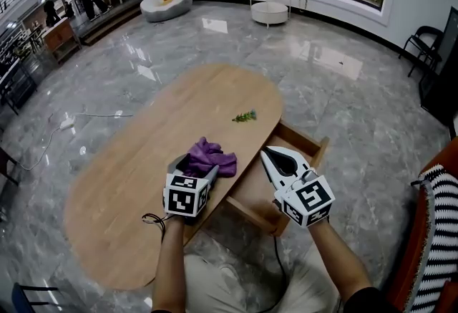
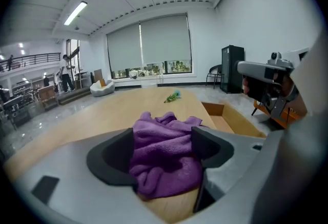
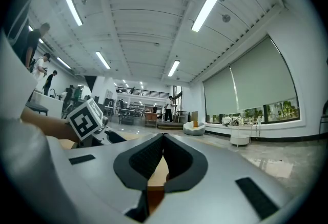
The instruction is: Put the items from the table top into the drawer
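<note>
Left gripper (image 1: 194, 167), tilted down onto the table (image 1: 129, 183), jaws spread wide and straddling the purple cloth (image 1: 215, 156), which lies bunched between the pads but is not yet pinched. The wide gape seems meant to take in the whole bundle. Right gripper (image 1: 268, 154), jaws pressed together and empty, hovers level over the open drawer (image 1: 304, 140) just to the right, apparently keeping clear. Green sprig (image 1: 245, 116) lies farther ahead of the left tips, untouched.
</note>
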`<state>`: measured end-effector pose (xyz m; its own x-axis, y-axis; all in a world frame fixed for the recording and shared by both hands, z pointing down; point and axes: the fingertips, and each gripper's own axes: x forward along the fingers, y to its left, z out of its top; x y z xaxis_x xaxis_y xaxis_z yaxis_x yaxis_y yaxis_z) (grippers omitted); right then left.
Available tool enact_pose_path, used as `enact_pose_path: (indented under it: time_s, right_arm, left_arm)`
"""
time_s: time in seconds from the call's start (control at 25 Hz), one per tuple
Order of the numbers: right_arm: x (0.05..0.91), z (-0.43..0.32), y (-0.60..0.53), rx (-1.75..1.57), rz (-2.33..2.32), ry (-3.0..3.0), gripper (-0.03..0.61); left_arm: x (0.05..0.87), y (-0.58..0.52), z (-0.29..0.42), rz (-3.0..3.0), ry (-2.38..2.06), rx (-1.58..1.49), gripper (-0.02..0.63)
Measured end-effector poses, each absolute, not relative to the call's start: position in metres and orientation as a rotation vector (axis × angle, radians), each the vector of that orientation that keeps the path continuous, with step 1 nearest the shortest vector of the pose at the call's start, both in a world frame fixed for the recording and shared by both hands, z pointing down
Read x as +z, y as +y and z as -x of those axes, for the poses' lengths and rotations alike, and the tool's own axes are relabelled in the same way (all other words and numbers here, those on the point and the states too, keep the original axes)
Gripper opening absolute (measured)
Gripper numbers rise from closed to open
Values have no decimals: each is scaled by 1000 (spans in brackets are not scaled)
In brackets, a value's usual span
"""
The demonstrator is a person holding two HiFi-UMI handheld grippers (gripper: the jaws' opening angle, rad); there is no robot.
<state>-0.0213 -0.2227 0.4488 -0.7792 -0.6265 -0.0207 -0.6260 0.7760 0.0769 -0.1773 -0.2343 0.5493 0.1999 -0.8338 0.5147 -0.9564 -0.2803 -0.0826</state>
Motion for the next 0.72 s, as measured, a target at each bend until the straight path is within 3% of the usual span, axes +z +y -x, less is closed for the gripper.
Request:
enact_pose_path:
  time_s: [0.16,0.28,0.52,0.72]
  right_arm:
    - [450,22,-220,-121,-1035,-2953,14]
    - [450,20,-221,-119,-1041,-2949,14]
    - [451,17,-225,-115,-1058,-2951,14]
    - [452,16,-226,-109,-1058,-2951,14]
  left_arm:
    - [553,-234,177,-2204,-1674,713,322]
    - [556,-235,178,-2185,-1662,714,227]
    - [557,-237,182,-2182,-1676,733,100]
    - [556,-237,183,-2179,-1684,728,71]
